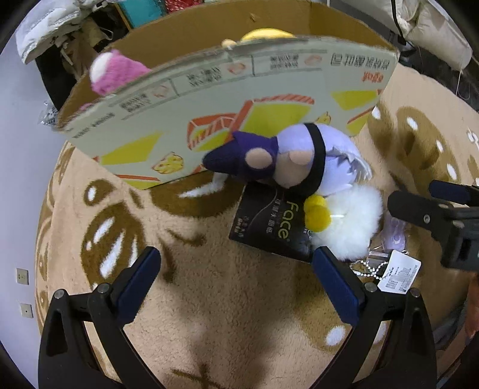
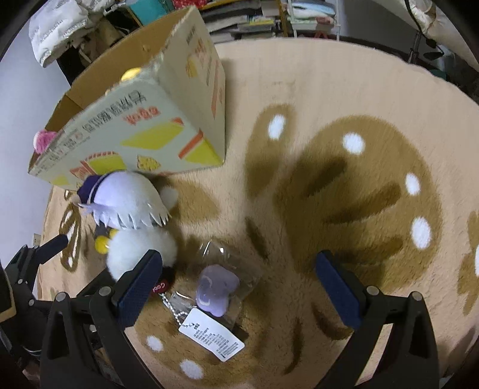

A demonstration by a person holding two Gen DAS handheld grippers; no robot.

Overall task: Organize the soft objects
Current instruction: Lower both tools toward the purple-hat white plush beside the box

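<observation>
A purple and lavender plush doll (image 1: 287,155) lies on the rug against the printed cardboard box (image 1: 209,98), partly on a black tissue pack (image 1: 269,221). A white fluffy toy (image 1: 350,221) with yellow pompoms lies beside it. A pink plush (image 1: 116,71) and a yellow one (image 1: 266,34) sit inside the box. My left gripper (image 1: 236,287) is open and empty above the rug, short of the doll. My right gripper (image 2: 239,290) is open over a small purple plush (image 2: 215,290) in clear wrap with a white tag (image 2: 212,333). The doll (image 2: 125,200) and the white toy (image 2: 140,254) lie to its left.
A tan rug (image 2: 344,194) with brown and white pattern covers the floor. Shelves of books (image 2: 245,18) and bags stand behind the box (image 2: 143,125). The right gripper shows at the right edge of the left wrist view (image 1: 434,209).
</observation>
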